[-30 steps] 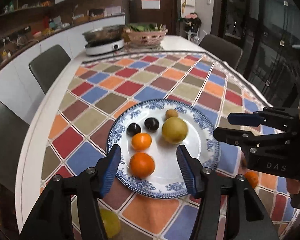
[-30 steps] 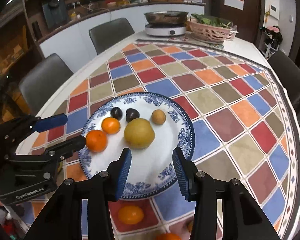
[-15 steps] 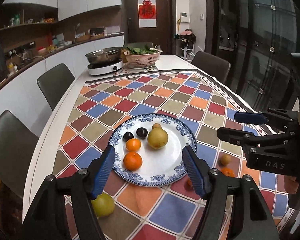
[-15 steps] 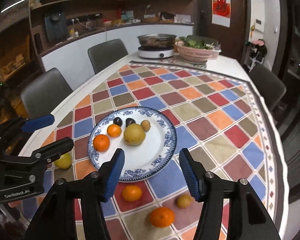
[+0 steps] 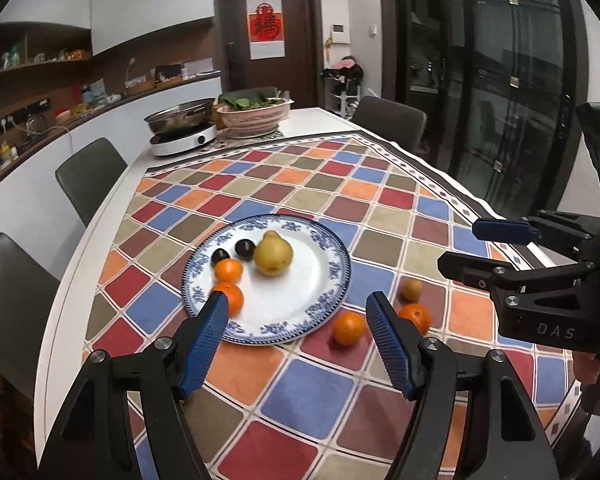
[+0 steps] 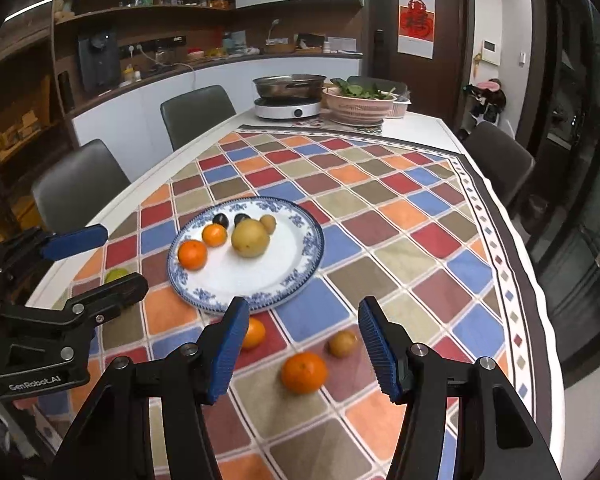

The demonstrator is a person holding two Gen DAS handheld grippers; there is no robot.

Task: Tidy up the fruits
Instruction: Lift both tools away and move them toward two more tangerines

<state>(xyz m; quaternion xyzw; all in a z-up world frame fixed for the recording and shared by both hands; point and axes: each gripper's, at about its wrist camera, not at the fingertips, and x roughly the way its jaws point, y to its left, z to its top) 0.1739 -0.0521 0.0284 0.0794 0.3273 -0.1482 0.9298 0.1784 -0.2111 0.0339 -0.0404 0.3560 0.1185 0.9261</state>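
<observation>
A blue-and-white plate on the checked tablecloth holds a yellow pear, two oranges, two dark plums and a small brown fruit. On the cloth beside the plate lie two oranges and a small brown fruit. A green fruit lies left of the plate. My left gripper is open and empty, held back from the plate. My right gripper is open and empty above the loose fruit.
A hotpot cooker and a basket of greens stand at the table's far end. Grey chairs line both sides. The table edge runs close on the left.
Both grippers have pulled back and risen from the plate, so more of the table and the loose fruit now show. Both stay open.
</observation>
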